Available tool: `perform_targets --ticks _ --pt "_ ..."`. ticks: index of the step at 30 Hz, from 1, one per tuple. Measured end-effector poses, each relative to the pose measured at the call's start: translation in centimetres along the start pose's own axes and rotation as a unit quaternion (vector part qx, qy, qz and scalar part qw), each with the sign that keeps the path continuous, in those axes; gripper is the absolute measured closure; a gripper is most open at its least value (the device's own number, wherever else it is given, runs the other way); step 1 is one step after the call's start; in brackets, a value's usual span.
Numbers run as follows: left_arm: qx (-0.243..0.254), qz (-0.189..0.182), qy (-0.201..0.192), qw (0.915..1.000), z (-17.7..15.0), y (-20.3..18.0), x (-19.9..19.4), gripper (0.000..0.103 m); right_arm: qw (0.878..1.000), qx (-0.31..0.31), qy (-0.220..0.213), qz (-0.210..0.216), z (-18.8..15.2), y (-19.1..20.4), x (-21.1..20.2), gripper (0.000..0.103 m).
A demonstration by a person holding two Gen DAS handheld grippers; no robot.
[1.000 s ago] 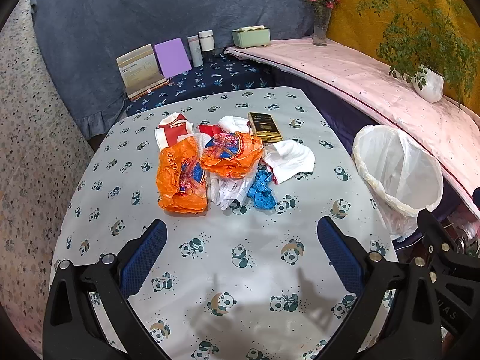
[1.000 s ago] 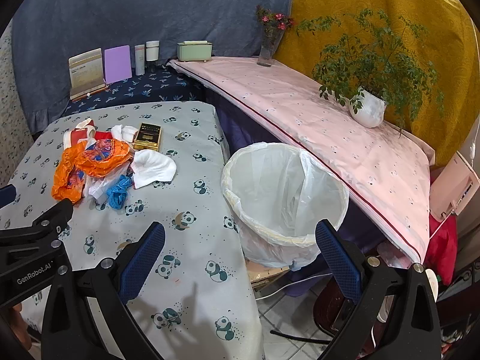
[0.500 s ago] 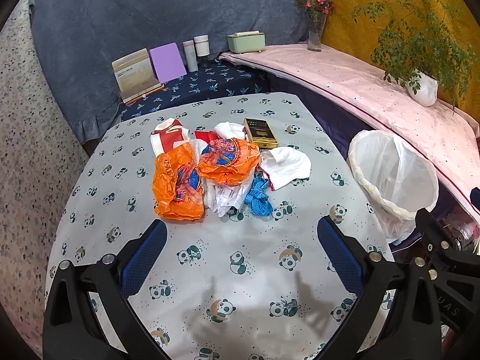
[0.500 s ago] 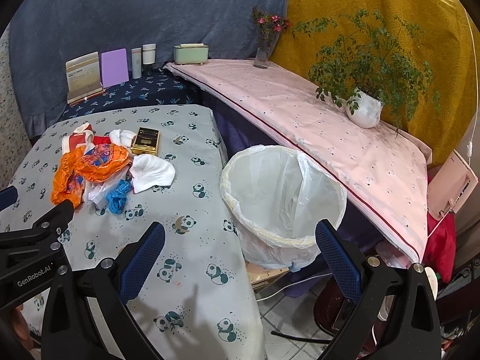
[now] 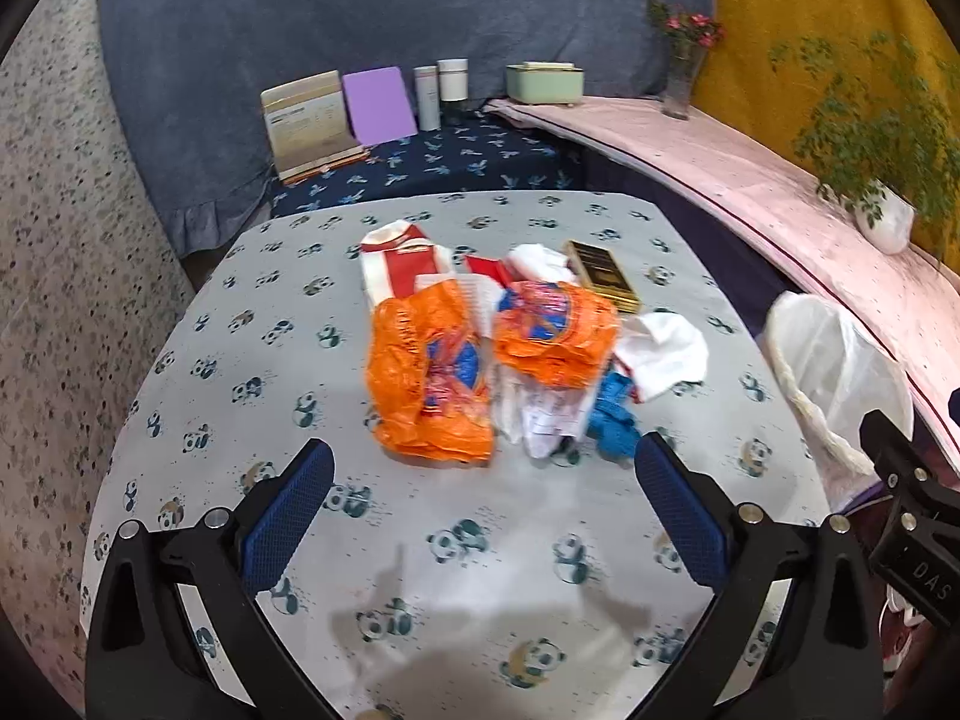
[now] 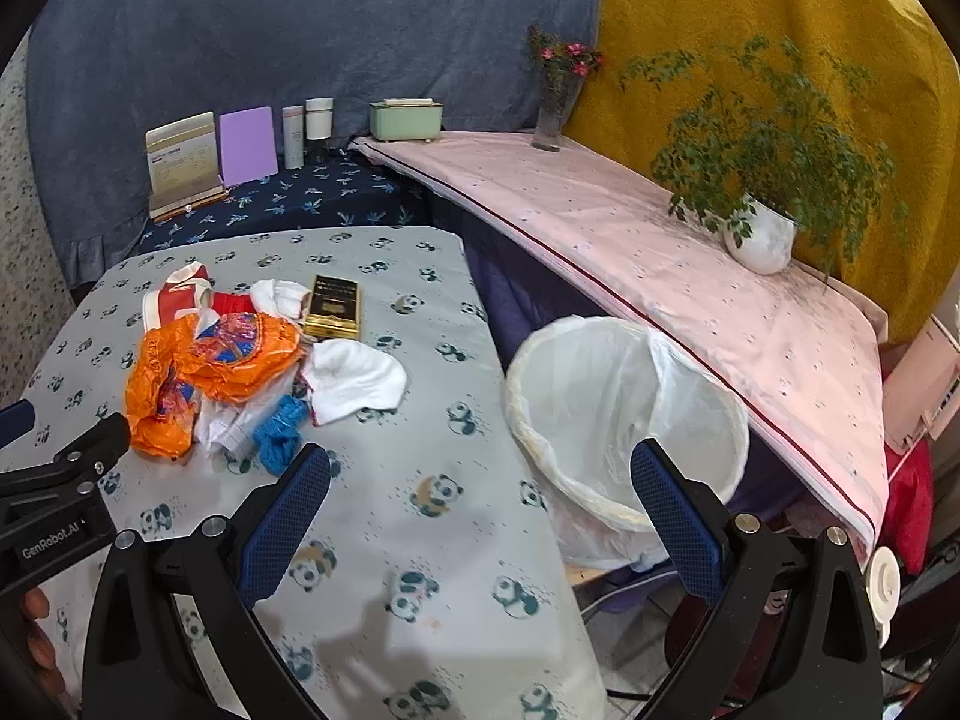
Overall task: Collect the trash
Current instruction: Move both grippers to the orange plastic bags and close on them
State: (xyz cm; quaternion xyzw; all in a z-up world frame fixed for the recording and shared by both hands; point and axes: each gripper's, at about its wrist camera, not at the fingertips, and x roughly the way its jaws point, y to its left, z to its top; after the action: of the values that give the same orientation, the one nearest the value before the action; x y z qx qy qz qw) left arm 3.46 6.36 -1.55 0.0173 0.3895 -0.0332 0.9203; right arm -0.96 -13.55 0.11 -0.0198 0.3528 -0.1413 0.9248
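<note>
A heap of trash lies mid-table: two crumpled orange bags, a blue scrap, white crumpled paper, a red-and-white wrapper and a gold box. The heap also shows in the right wrist view. A white-lined bin stands off the table's right edge. My left gripper is open and empty just short of the heap. My right gripper is open and empty over the table's right edge, beside the bin.
The table wears a panda-print cloth. A pink-covered shelf with a potted plant and a flower vase runs behind the bin. Books, bottles and a green box stand at the back.
The left gripper has moved forward towards the heap, which now looks closer. The right gripper has shifted slightly; the bin sits a little lower in its view. Both stay open.
</note>
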Motion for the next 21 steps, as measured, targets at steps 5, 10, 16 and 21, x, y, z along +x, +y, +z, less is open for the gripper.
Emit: perform_targets --ticks 5,10,16,21 --pt "-0.015 0.002 0.014 0.9998 0.3 2.8 1.8 0.007 1.000 -0.004 0.002 0.016 0.9 2.5 1.3 0.007" --pt "-0.034 0.003 0.035 0.9988 0.6 5.6 4.2 0.007 0.999 -0.009 0.002 0.039 1.6 5.1 2.4 0.007" --pt "-0.051 -0.009 0.057 0.9970 1.5 7.6 7.4 0.008 0.997 -0.033 0.001 0.066 2.2 8.7 3.6 0.012" --pt "-0.044 -0.022 0.071 0.9962 2.0 7.5 10.1 0.014 0.995 -0.044 0.011 0.085 2.6 10.8 5.0 0.016"
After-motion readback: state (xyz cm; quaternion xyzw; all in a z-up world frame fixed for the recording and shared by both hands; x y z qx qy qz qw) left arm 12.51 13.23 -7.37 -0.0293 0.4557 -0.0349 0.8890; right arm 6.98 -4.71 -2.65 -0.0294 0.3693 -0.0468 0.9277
